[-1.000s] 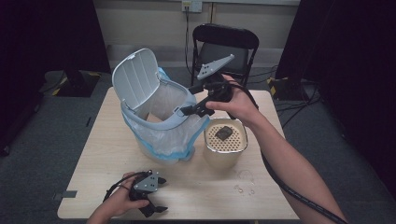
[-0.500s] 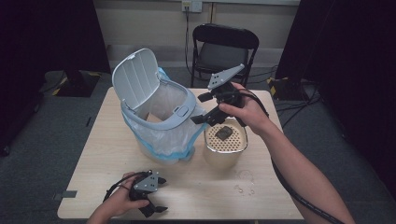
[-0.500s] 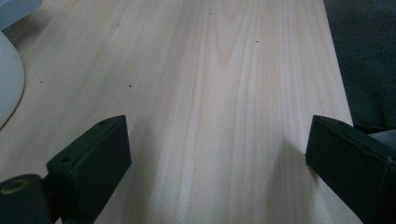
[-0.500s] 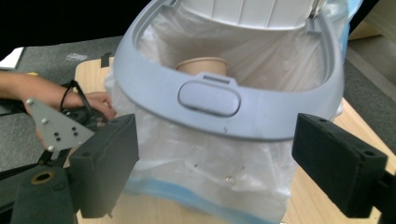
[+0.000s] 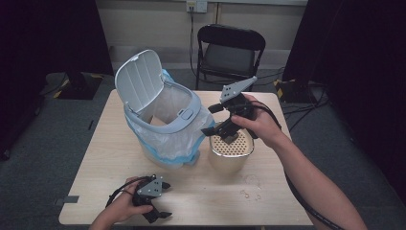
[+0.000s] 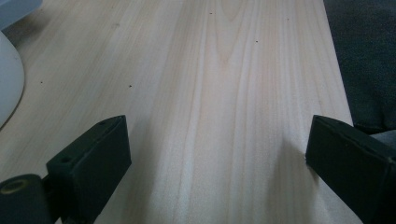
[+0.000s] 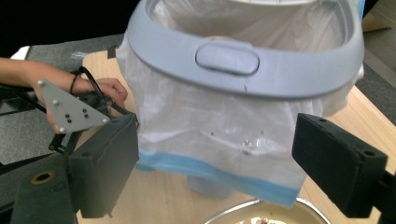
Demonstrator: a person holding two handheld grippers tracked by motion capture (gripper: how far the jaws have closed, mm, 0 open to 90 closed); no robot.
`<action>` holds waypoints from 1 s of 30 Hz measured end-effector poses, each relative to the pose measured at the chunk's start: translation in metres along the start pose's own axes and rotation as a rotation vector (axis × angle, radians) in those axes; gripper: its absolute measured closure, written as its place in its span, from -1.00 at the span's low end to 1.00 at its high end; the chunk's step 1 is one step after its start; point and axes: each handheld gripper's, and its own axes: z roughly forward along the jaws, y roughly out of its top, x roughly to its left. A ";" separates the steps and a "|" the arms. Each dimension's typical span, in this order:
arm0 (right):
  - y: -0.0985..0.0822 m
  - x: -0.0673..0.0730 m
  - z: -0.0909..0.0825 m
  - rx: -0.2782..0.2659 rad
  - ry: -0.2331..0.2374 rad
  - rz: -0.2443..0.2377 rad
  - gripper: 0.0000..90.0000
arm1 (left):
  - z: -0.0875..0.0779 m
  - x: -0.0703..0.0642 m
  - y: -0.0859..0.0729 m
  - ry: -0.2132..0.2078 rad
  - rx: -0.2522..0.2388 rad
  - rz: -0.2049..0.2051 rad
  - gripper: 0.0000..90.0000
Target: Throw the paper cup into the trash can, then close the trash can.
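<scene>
A grey-blue bin [image 5: 165, 120] with its lid raised stands on the wooden table [image 5: 95, 158]; a white and blue bag [image 5: 167, 143] lines it. Beside it on the right stands a round beige container [image 5: 232, 153] with a perforated top. My right gripper [image 5: 211, 120] hangs open just above that container, its jaws facing the bin. In the right gripper view, the gripper [image 7: 215, 158] frames the bag [image 7: 219, 135] under the bin rim [image 7: 243, 60], nothing between its fingers. My left gripper [image 5: 165, 200] rests open near the table's front edge, over bare wood [image 6: 217, 144].
A black folding chair [image 5: 230, 52] stands behind the table. Small crumbs [image 5: 249, 191] lie on the wood right of centre. Dark floor and curtains surround the table. The right gripper view also catches the other hand and left gripper [image 7: 70, 112] and the container's rim [image 7: 261, 212].
My right gripper has drawn back from the bin's rim, to the right and down, and now hangs over the beige container. The left gripper has stayed put.
</scene>
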 end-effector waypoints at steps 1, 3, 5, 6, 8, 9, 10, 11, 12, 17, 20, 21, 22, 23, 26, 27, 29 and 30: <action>-0.003 0.001 0.000 -0.005 -0.001 0.005 -0.68 | 0.000 0.000 0.000 0.000 0.000 0.000 -0.86; -0.009 0.002 0.000 -0.003 0.010 0.016 -0.68 | 0.000 0.000 0.000 -0.001 0.001 0.001 -0.87; -0.016 0.003 0.001 0.002 0.010 0.020 -0.68 | 0.000 0.000 0.000 -0.001 -0.004 -0.002 -0.87; -0.019 0.003 0.001 0.010 0.006 0.017 -0.68 | 0.000 0.000 0.000 0.000 -0.005 -0.001 -0.87; -0.025 0.004 0.000 0.014 0.006 0.019 -0.68 | 0.000 0.000 0.000 0.001 -0.005 0.000 -0.87; -0.027 0.005 0.000 0.013 0.007 0.020 -0.68 | 0.000 0.000 0.000 0.001 -0.005 0.000 -0.87; -0.029 0.005 -0.001 0.013 0.006 0.020 -0.68 | 0.001 0.000 0.000 0.000 -0.006 0.001 -0.87; -0.031 0.006 -0.002 0.015 0.006 0.021 -0.68 | 0.000 0.000 0.000 0.000 -0.005 0.000 -0.87; -0.033 0.006 -0.003 0.017 0.008 0.019 -0.68 | 0.000 0.000 0.000 0.000 -0.001 0.006 -0.87; -0.042 0.012 -0.005 0.017 0.014 0.026 -0.68 | 0.000 0.000 0.000 -0.002 0.000 -0.003 -0.87; -0.047 0.015 -0.006 0.018 0.017 0.027 -0.68 | 0.000 0.000 0.000 -0.002 0.001 -0.005 -0.87; -0.049 0.016 -0.006 0.017 0.018 0.031 -0.68 | 0.000 0.000 0.000 -0.001 0.000 -0.004 -0.87; -0.052 0.017 -0.006 0.018 0.020 0.030 -0.68 | 0.000 0.000 0.000 -0.002 0.001 -0.002 -0.87; -0.055 0.018 -0.006 0.017 0.020 0.032 -0.68 | 0.000 0.000 0.000 -0.001 0.000 -0.004 -0.87; -0.064 0.022 -0.007 0.009 0.027 0.042 -0.68 | 0.000 0.000 0.000 -0.003 0.004 0.002 -0.87; -0.066 0.023 -0.007 0.009 0.029 0.043 -0.68 | 0.000 0.000 0.000 -0.003 -0.001 -0.003 -0.87; -0.071 0.025 -0.007 0.010 0.031 0.046 -0.68 | 0.000 0.000 0.000 -0.004 0.004 0.003 -0.87; -0.071 0.025 -0.007 0.010 0.031 0.046 -0.68 | 0.000 0.000 0.000 -0.004 0.004 0.003 -0.87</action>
